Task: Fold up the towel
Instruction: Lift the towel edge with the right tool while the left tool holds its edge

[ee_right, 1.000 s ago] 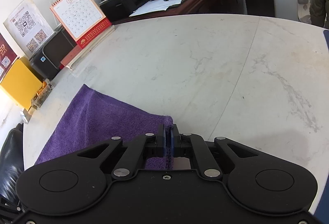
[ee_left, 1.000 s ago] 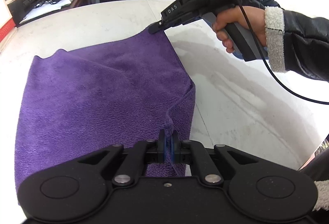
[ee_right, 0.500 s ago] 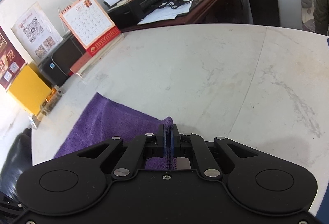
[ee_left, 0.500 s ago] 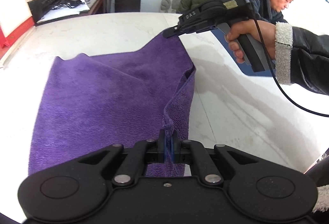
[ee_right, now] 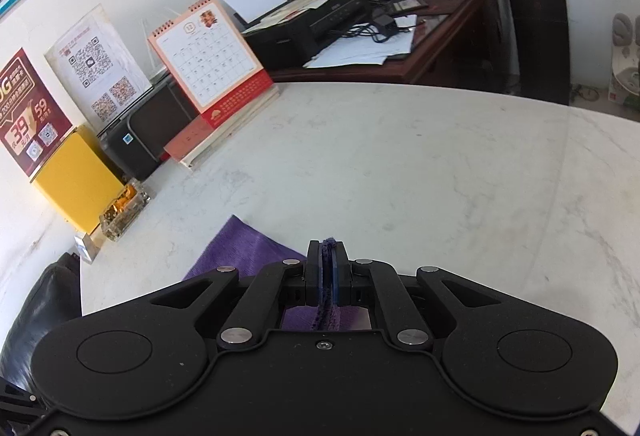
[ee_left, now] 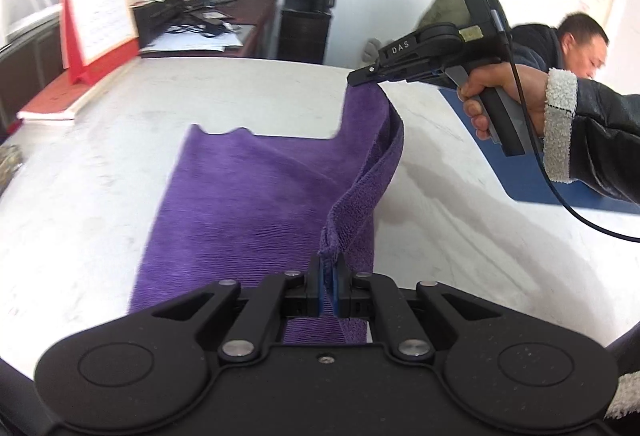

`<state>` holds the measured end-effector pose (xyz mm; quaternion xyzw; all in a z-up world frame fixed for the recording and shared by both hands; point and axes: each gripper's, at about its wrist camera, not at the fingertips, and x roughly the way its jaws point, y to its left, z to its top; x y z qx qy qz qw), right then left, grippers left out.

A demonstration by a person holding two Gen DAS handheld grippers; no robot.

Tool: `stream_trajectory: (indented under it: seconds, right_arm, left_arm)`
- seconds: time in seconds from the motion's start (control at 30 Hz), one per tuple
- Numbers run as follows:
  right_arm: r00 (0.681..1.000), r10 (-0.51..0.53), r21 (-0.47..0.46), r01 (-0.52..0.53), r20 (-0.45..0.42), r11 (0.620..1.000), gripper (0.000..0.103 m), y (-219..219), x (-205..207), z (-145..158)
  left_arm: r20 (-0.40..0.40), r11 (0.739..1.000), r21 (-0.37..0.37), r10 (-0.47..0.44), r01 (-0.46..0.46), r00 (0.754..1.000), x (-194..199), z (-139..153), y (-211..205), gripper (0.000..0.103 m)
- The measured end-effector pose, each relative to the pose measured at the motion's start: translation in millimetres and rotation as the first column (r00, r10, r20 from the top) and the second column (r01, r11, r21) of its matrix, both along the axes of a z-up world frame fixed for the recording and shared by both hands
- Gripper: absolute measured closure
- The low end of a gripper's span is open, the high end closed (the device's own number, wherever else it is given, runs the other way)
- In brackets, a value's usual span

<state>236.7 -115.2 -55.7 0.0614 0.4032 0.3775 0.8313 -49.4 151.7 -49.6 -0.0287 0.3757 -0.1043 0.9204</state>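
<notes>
Fingers [ee_left: 329, 286] on both my grippers are pinching towel [ee_left: 248, 195] corners, lifting one edge off the worktop [ee_left: 460, 236]; folding over is remaining

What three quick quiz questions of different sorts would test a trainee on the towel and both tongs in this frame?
1. True or false: the left tongs are shut on the purple towel.
2. Multiple choice: which part of the towel is lifted off the white table? A) the edge strung between the two tongs; B) the far left corner; C) none of it.
3. Short answer: what stands at the table's far left edge, red at its base?

Key:
1. True. The right tongs also pinch a corner.
2. A. The rest lies flat on the table.
3. A desk calendar.
</notes>
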Motion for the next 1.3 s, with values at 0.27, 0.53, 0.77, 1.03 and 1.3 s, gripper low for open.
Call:
stream_trajectory:
  seconds: [0.27,0.53,0.77,1.03,1.3]
  right_arm:
    - [0.998,0.059,-0.047,-0.058,0.018,0.997,0.099,55.1,7.6,5.6]
    - [0.993,0.118,-0.105,-0.115,0.024,0.988,0.099,111.5,9.0,0.5]
    - [0.987,0.154,-0.15,-0.147,0.037,0.978,0.099,146.5,9.4,-3.8]
    - [0.983,0.18,-0.185,-0.172,0.026,0.968,0.099,174.2,12.5,-11.8]
    - [0.979,0.205,-0.208,-0.197,0.017,0.958,0.099,194.0,13.9,-20.9]
  left_arm:
    - [0.007,0.995,-0.048,0.093,-0.093,0.996,-10.1,-2.4,35.5,0.099]
    - [-0.006,0.983,-0.091,0.159,-0.159,0.987,-15.2,-11.6,66.0,0.099]
    - [-0.024,0.972,-0.122,0.2,-0.202,0.979,-16.5,-20.6,86.2,0.099]
    - [-0.04,0.961,-0.144,0.234,-0.238,0.971,-15.9,-28.9,100.0,0.099]
    - [-0.063,0.951,-0.148,0.266,-0.272,0.962,-17.9,-36.8,106.4,0.099]
